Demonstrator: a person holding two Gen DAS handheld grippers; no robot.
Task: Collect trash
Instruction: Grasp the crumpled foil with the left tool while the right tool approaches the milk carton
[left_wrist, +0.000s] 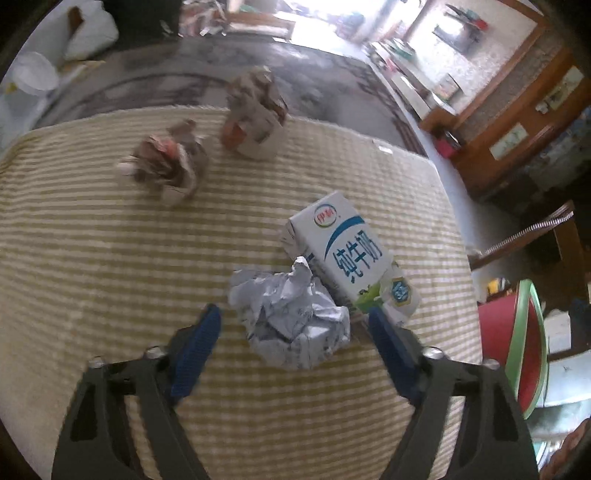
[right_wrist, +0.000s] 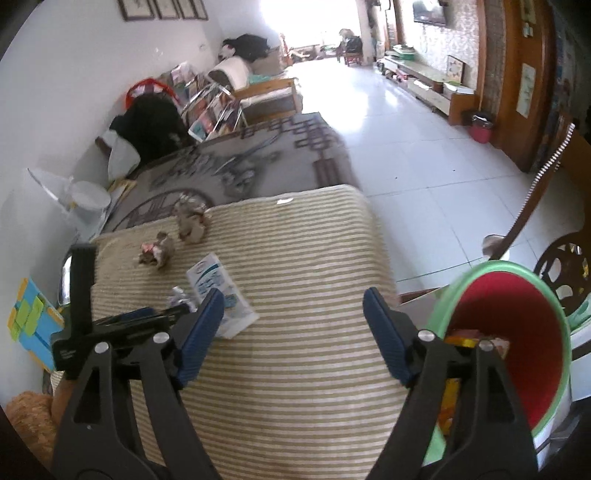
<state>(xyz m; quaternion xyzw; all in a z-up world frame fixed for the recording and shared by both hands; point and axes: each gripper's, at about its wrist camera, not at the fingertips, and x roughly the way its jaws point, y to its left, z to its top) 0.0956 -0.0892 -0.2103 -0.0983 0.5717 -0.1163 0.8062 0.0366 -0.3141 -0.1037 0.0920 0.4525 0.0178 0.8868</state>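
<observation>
- Two wide-open fingers of the left gripper (left_wrist: 293, 325) sit around the paper ball (left_wrist: 290, 319).
- It looks light and squishy; squeeze its middle.
- The right gripper (right_wrist: 293, 308) is wide open, empty.

daylight from far windows (blown out) | soft motion blur | fisheye edges bent, dark corners

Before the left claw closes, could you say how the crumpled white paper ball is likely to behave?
The crumpled white paper ball looks light and should crush inward rather than resist. It touches the white milk carton, which may shift. The open left claw straddles it.
</observation>
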